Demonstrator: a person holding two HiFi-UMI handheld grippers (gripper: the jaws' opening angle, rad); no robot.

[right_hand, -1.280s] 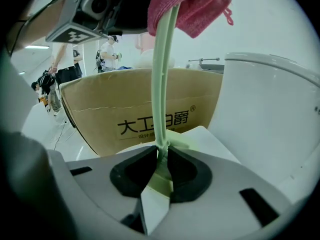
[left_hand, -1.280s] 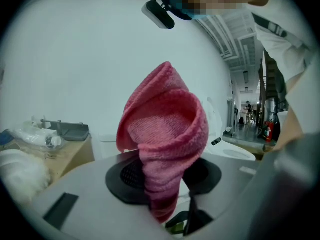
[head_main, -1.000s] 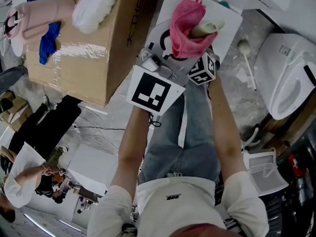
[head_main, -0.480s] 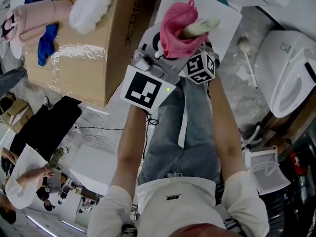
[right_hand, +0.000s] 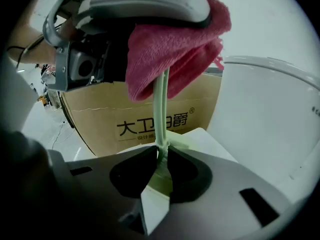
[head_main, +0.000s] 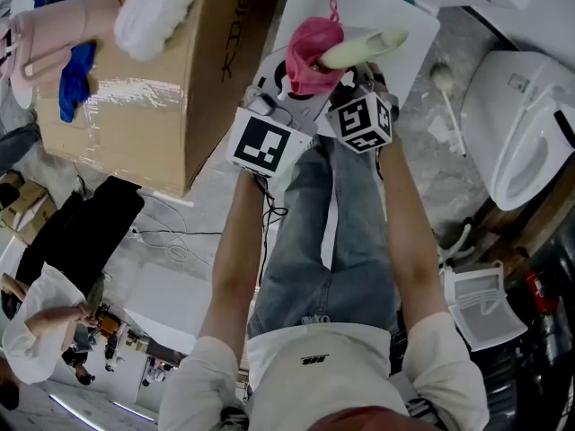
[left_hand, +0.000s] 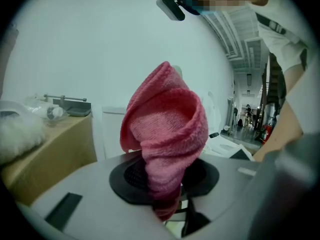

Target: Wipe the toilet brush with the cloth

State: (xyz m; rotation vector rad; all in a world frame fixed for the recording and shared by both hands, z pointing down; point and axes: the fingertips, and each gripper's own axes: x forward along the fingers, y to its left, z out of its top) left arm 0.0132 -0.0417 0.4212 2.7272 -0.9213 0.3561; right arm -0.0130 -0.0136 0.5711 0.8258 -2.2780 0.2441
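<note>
Pink cloth (head_main: 308,50), clamped in your left gripper (left_hand: 167,204), wraps the shaft of the pale toilet brush (head_main: 364,45), which your right gripper (right_hand: 161,156) grips above your lap. Wiping looks under way, and the bare stretch beyond the cloth probably remains.

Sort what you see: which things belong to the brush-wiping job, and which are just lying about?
In the job: pink cloth, in the left tongs; toilet brush, in the right tongs.
Lying about: cardboard box, toilet, fluffy white duster, blue rag.
</note>
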